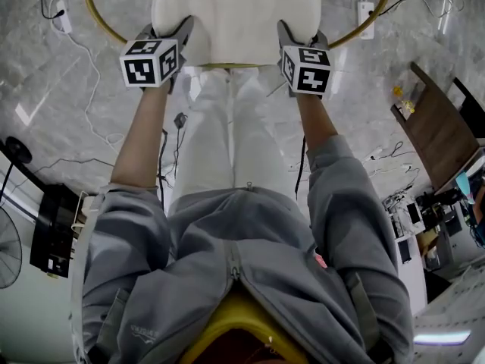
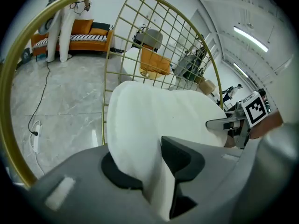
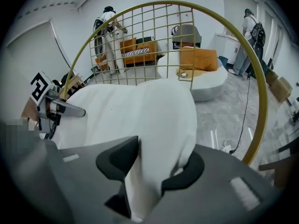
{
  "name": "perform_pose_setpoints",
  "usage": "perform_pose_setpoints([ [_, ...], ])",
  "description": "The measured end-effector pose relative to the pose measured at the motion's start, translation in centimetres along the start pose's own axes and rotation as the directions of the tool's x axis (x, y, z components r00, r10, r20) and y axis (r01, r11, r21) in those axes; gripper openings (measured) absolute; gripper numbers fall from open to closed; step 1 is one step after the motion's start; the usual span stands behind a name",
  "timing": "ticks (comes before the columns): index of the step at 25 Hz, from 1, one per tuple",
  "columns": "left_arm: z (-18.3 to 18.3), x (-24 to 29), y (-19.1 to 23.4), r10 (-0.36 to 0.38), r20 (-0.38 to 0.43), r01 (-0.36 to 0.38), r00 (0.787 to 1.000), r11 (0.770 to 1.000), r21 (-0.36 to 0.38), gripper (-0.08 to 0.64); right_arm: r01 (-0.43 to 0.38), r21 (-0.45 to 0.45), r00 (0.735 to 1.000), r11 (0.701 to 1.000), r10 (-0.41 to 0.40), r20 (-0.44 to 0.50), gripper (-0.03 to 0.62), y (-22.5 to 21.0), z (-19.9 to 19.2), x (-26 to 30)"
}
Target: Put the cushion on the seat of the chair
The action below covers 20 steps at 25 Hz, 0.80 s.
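The white cushion (image 1: 235,14) sits inside the gold hoop of the chair (image 1: 95,10), over the seat, its near edge along the chair's front rim and its far side towards the wire-grid back (image 2: 159,36); I can't say whether its full weight is on the seat. The left gripper (image 1: 182,32) pinches the cushion's near left corner, with a fold of white fabric squeezed between its dark pads (image 2: 180,160). The right gripper (image 1: 286,38) holds the near right corner the same way, jaws pressed on bunched fabric.
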State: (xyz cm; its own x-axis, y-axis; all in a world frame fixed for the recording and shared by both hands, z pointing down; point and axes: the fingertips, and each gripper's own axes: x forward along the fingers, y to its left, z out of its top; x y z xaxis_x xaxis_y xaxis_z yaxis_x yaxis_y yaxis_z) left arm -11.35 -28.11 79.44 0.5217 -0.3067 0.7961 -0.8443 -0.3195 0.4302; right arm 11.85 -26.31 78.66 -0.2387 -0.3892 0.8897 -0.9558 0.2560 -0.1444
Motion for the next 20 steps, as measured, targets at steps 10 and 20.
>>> perform_pose_setpoints([
  [10, 0.4, 0.8, 1.4, 0.073, -0.044, -0.072, 0.996, 0.997, 0.016, 0.228, 0.123, -0.001, 0.990, 0.992, -0.122, -0.072, 0.247, -2.0, -0.3, 1.1],
  [20, 2.1, -2.9, 3.1, 0.198, 0.071, -0.193, 0.978, 0.979, -0.064, 0.407, 0.290, -0.022, 0.957, 0.957, -0.290, -0.014, 0.422, -4.4, 0.7, -1.3],
])
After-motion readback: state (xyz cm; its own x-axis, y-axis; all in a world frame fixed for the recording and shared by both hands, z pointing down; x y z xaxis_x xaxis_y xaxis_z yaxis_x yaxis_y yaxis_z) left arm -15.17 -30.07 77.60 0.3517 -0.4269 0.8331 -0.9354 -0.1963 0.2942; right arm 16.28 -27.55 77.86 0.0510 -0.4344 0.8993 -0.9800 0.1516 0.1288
